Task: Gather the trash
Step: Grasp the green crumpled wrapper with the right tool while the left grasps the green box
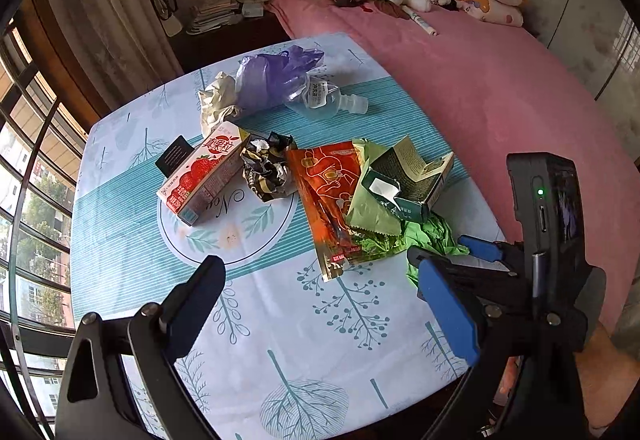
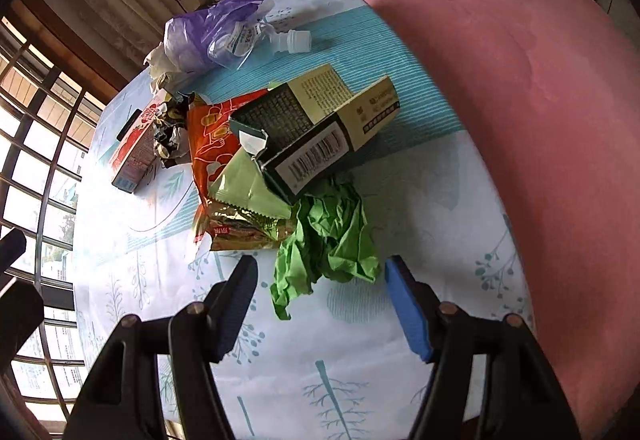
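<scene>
Left gripper (image 1: 324, 304): my jaws spread wide, hovering over the table's near edge.
Right gripper (image 2: 320, 300): my jaws wide apart, tips low over the table's near right part, gripping nothing.

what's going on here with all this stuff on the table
A person holding a gripper in each hand is starting to collect trash from the table. The right gripper is open, its fingers on either side of the crumpled green paper but not yet closed on it. The left gripper is open and holds nothing. The strawberry milk carton, orange snack wrapper, dark box and purple plastic bag lie untouched.
</scene>
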Available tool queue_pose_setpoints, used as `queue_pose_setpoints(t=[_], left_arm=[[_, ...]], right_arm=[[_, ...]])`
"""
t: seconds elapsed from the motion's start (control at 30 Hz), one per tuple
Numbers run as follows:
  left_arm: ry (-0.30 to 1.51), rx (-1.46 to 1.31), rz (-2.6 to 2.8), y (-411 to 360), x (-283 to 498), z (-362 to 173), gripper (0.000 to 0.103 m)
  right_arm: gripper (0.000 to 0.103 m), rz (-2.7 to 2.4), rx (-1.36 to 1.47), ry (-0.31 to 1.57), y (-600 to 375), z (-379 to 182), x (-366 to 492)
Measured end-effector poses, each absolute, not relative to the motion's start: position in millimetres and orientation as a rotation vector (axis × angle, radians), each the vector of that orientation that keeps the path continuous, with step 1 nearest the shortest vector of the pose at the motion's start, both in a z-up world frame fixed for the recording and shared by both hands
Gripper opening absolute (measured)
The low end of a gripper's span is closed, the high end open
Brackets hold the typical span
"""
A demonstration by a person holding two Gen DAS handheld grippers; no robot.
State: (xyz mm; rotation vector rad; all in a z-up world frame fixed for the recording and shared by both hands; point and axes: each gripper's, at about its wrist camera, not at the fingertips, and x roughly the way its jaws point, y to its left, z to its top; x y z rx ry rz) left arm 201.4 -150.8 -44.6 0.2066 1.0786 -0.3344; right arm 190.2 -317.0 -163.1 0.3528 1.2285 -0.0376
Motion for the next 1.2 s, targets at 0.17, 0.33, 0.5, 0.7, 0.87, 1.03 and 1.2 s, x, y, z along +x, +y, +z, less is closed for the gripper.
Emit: queue_pose_setpoints(t=[0.17,0.33,0.5,0.7,0.87,1.03,1.2], left_arm=[[1.133,0.209,-0.309,-171.6,216.3,-59.7,0.096],[1.150,0.263,-0.341,-205.1,226.7,-74.9,0.096],[1.154,0.340,-0.396,-245.5,235.5,-91.9,0.096],[1.186,0.444,-0.456,-289.6,246.6,-117.5,0.096],[1.229,0.453,-0.477,-303.2,259.4,-131.0,0.096],[1.304,0.414,-0.486,-300.4,277.6,-141.4,0.083],[1.385,0.383,-0.504,-291.3,290.5,-153.6,0.070]], right_arm=[[0.042,0.087,0.340,1.280,-323.1,-181.6,199.7],[0.032,0.181,0.374,1.310,-341.6,-182.3,188.6],[0.031,0.166,0.419,1.316,-371.0,-182.2,174.3],[0.031,0.103,0.465,1.288,-405.6,-181.4,162.9],[0.031,0.083,0.510,1.271,-423.3,-183.1,160.3],[0.031,0.091,0.515,1.260,-426.1,-183.2,162.2],[0.031,0.101,0.534,1.250,-426.4,-185.6,164.4]])
